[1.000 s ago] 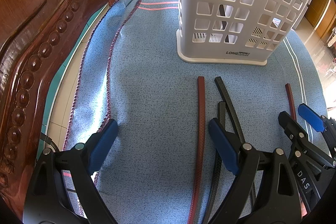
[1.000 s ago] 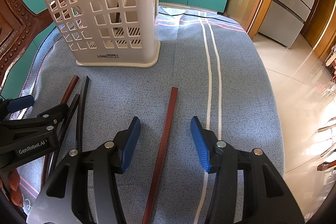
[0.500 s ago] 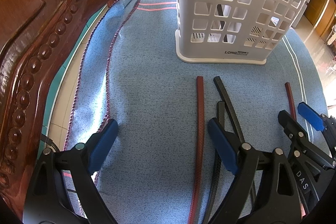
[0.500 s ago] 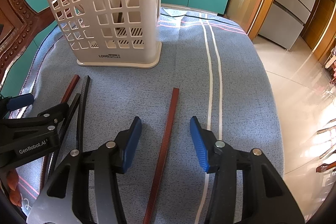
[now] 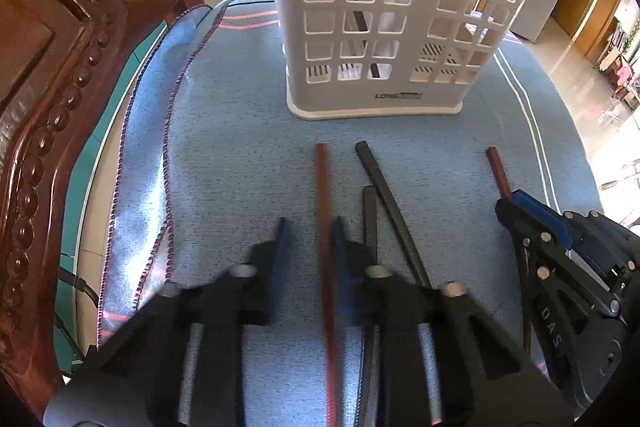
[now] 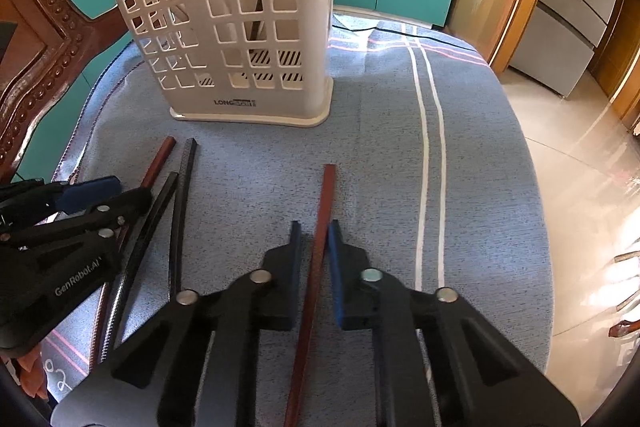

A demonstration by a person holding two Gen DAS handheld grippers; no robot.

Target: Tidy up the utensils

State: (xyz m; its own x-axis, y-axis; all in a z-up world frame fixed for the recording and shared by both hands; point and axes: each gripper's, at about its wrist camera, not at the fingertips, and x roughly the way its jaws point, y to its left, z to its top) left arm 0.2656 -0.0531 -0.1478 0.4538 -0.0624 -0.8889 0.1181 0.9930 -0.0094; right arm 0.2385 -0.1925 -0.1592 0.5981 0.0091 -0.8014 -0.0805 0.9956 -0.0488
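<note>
Both tongs have just been closing: left tongs [image 5: 308,227] clenching one red chopstick [image 5: 322,179], right tongs [image 6: 312,231] another [image 6: 326,195], on the table [image 6: 480,167] before the basket [image 6: 240,7]; thin, stiff, probably slippery, best gripped mid-length

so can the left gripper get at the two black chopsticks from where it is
Probably not right now. The left gripper has just been closing its jaws around a red chopstick. The black chopsticks lie uncovered just beside it, so release first.

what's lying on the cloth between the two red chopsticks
Two black chopsticks, side by side on the blue cloth; both wrist views show them.
</note>
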